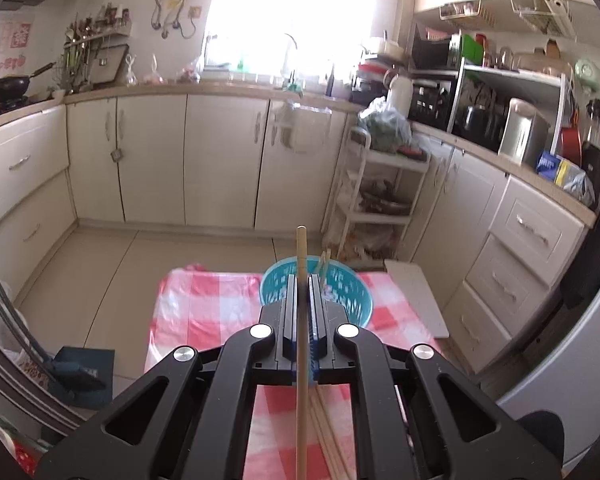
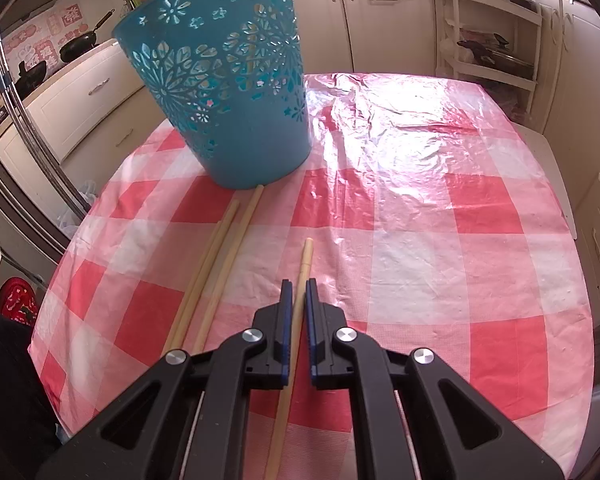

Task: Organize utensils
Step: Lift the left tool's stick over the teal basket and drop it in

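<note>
The left gripper [image 1: 301,280] clamps one chopstick [image 1: 301,320] lifted above the teal basket [image 2: 228,92] near the tabletop's [image 2: 440,240] far-left edge. The right gripper [image 2: 299,286] pinches another chopstick [image 2: 303,268] lying on the tabletop, beside two loose chopsticks [image 2: 220,256].

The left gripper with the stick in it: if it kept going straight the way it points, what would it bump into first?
Probably the teal basket: the left gripper, shut on a chopstick, points at its rim, so the chopstick tip would likely arrive first. Depth is hard to judge; it might pass just above.
</note>
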`<state>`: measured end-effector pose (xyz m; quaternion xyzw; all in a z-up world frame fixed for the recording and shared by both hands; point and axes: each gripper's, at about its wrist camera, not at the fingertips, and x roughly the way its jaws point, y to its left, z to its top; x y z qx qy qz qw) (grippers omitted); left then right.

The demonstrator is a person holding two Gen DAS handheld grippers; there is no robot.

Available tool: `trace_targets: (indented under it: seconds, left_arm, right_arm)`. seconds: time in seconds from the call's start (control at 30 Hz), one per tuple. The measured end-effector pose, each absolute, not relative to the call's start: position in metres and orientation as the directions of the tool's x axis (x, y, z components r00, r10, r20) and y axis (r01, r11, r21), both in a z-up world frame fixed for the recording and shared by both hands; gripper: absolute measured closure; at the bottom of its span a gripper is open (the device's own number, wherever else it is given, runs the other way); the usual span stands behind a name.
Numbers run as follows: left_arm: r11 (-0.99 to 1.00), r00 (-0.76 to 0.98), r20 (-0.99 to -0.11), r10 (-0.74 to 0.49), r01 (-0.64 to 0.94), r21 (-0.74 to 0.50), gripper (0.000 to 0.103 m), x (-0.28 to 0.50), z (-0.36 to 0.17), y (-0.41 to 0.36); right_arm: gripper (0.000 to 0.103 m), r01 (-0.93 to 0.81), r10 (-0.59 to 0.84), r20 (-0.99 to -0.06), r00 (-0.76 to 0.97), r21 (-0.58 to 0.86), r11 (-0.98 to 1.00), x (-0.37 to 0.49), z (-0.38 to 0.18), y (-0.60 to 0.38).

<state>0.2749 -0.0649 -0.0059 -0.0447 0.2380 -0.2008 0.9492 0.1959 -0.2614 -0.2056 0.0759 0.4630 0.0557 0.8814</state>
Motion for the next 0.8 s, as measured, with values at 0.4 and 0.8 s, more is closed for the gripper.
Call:
trace_targets:
  seconds: [0.4, 0.8]
  left_arm:
    - [0.948, 0.922, -0.263, -0.285, 0.230, -0.220, 0.098, 0.349, 0.024, -0.103]
    - [0.966, 0.908, -0.347, -0.235, 0.179, -0.185, 0.098, 0.408, -0.040, -0.138]
  right_arm:
    - [0.096, -0.022, 0.180, -0.810, 0.558, 0.203, 0.979, 0.199, -0.206, -0.264]
    - [0.096, -0.037, 0.191, -0.812, 0.551, 0.205, 0.978, 0.202, -0.206, -0.264]
